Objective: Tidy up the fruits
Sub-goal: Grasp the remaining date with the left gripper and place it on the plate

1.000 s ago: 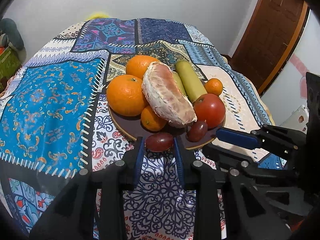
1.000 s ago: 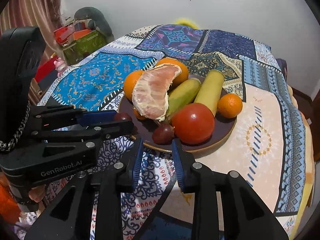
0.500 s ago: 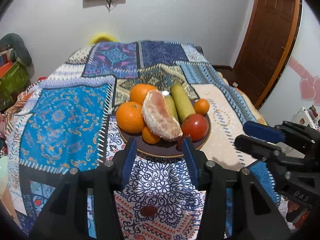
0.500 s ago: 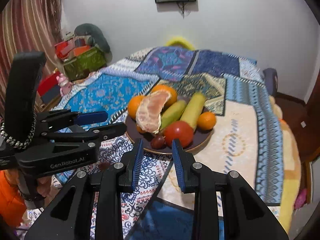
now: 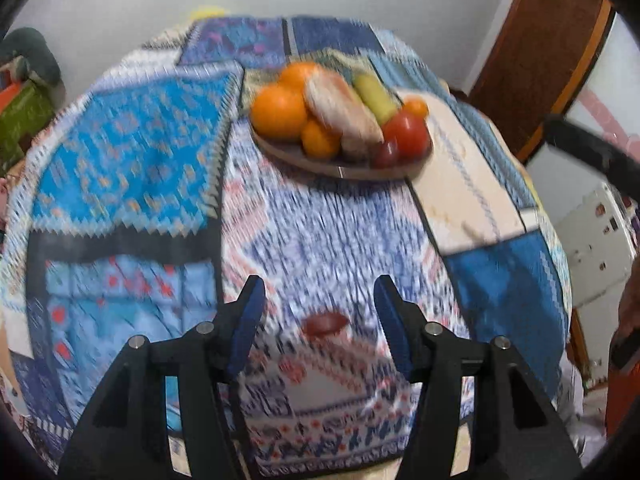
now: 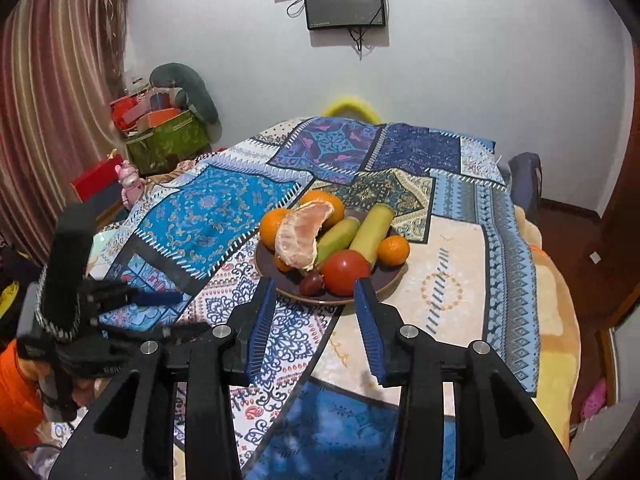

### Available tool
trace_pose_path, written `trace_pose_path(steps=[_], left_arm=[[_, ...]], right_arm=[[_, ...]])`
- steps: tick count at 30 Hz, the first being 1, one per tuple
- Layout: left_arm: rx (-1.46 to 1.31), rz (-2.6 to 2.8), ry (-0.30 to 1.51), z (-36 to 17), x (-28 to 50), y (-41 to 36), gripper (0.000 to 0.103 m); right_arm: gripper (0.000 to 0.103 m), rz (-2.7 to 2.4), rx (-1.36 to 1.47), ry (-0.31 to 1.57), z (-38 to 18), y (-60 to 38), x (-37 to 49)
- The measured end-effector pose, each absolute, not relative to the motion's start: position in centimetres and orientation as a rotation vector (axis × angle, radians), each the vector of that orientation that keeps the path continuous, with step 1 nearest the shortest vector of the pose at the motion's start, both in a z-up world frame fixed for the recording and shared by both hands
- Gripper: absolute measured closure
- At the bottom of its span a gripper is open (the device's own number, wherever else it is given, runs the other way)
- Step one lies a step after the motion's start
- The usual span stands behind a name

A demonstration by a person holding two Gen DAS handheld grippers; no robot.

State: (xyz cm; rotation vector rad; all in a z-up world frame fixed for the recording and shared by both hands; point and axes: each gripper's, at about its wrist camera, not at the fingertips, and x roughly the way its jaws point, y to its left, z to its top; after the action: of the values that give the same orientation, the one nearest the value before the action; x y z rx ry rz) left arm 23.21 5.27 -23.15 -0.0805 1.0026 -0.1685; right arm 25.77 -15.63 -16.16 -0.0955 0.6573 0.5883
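A dark plate [image 6: 390, 282] on the patchwork cloth holds oranges [image 6: 270, 226], a peeled citrus piece [image 6: 300, 236], two green-yellow long fruits [image 6: 372, 230], a tomato [image 6: 345, 272], a small tangerine [image 6: 394, 250] and a grape [image 6: 311, 284]. The same plate [image 5: 320, 166] looks blurred in the left wrist view. A dark red grape [image 5: 324, 323] lies alone on the cloth, between the fingers of my left gripper [image 5: 320, 292] but untouched by the pads, as those jaws are opening. My right gripper [image 6: 316, 292] hangs short of the plate with its jaws opening and nothing between them. The left gripper [image 6: 160, 314] shows at the left.
The round table's near edge [image 5: 320, 468] curves just below my left fingers. A green box [image 6: 168, 144] of clutter and a curtain stand at the left, a screen [image 6: 344, 2] hangs on the wall, and a wooden door [image 5: 536, 52] is at the right.
My left gripper pulled back from the plate and widened; the grape it held at the plate's rim now lies on the cloth. My right gripper rose, backed away and widened.
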Motion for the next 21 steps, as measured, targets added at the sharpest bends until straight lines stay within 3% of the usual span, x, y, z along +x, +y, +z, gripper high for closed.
trace_pose_path(steps=[4, 6, 11, 21], left_arm=[[-0.040, -0.172, 1.034, -25.0, 22.9, 4.1, 0.048], [-0.041, -0.164, 1.038, -25.7, 23.3, 3.9, 0.061], [-0.051, -0.151, 1.023, -26.0, 24.4, 4.0, 0.079], [-0.043, -0.139, 0.951, -23.7, 25.8, 3.8, 0.079]], right_arm=[[0.066, 0.587, -0.098, 0.677, -16.9, -15.4, 26.0], [0.066, 0.585, -0.100, 0.681, -17.1, -15.4, 25.8], [0.066, 0.577, -0.094, 0.696, -17.7, -15.7, 26.2], [0.066, 0.568, -0.059, 0.727, -19.0, -16.5, 27.4]])
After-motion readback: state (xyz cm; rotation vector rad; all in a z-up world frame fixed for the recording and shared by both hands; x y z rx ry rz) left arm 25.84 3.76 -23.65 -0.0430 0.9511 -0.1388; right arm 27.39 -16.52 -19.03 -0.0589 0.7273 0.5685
